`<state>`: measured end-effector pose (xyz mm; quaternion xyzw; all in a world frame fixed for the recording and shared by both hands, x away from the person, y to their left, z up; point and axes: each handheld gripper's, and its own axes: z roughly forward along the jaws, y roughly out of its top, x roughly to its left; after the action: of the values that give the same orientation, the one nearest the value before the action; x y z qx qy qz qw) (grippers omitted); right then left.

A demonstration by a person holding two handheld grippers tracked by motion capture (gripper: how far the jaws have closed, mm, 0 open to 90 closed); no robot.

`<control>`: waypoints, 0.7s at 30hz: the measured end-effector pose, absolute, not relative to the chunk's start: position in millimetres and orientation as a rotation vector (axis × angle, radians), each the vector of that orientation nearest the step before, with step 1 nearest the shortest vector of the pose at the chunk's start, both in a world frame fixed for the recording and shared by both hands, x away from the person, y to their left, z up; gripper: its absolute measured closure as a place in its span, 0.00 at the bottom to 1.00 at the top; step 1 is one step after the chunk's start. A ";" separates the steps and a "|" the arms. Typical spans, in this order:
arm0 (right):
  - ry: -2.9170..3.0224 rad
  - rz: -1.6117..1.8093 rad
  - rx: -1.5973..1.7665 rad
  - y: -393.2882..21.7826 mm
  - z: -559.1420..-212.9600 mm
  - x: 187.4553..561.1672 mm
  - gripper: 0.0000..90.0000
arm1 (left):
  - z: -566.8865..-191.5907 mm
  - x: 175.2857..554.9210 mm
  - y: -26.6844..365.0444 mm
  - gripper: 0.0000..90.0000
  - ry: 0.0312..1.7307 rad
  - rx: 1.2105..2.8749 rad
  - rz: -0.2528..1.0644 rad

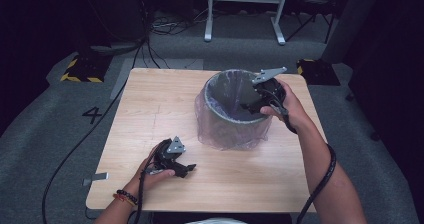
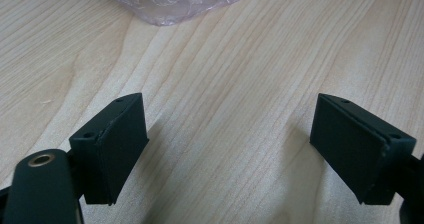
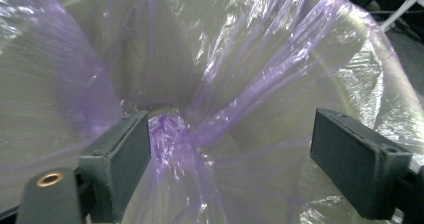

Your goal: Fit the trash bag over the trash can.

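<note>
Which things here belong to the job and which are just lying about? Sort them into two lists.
Part of the job:
- bin
- purple plastic liner draped into and over the bin
- right gripper, open at the bin's rim
- left gripper, open over bare table

Just lying about:
- cables on the floor
- white frame legs behind the table

Open tabletop (image 1: 150, 104) (bin (image 1: 235, 116) far right)

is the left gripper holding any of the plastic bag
No, the left gripper has its jaws wide apart over bare table, and the bag lies ahead of them, untouched.
</note>
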<state>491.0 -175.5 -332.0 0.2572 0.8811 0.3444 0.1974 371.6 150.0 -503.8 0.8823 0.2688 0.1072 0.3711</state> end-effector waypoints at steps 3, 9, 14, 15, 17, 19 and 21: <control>2.484 0.936 0.731 -174.1 -332.0 491.7 0.17 | -503.8 371.6 150.0 0.16 0.689 2.263 0.275; 2.507 0.885 0.725 -171.8 -332.0 492.9 0.17 | -503.8 371.6 150.0 0.16 0.689 2.263 0.275; 2.522 0.855 0.707 -170.2 -332.1 494.0 0.16 | -503.8 371.6 150.0 0.16 0.689 2.263 0.275; 2.525 0.847 0.705 -170.1 -332.1 494.3 0.16 | -503.8 371.6 150.0 0.16 0.689 2.263 0.275; 2.534 0.831 0.708 -169.2 -332.1 494.6 0.16 | -503.8 371.6 150.0 0.16 0.689 2.263 0.275; 2.536 0.816 0.709 -168.7 -332.3 495.1 0.16 | -503.8 371.6 150.0 0.16 0.689 2.263 0.275; 2.534 0.804 0.720 -168.4 -332.5 496.0 0.16 | -503.8 371.6 150.0 0.16 0.689 2.263 0.275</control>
<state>496.0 -168.4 -332.5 0.2564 0.9028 0.2864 0.1927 371.6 150.0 -503.8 0.8824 0.2687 0.1072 0.3711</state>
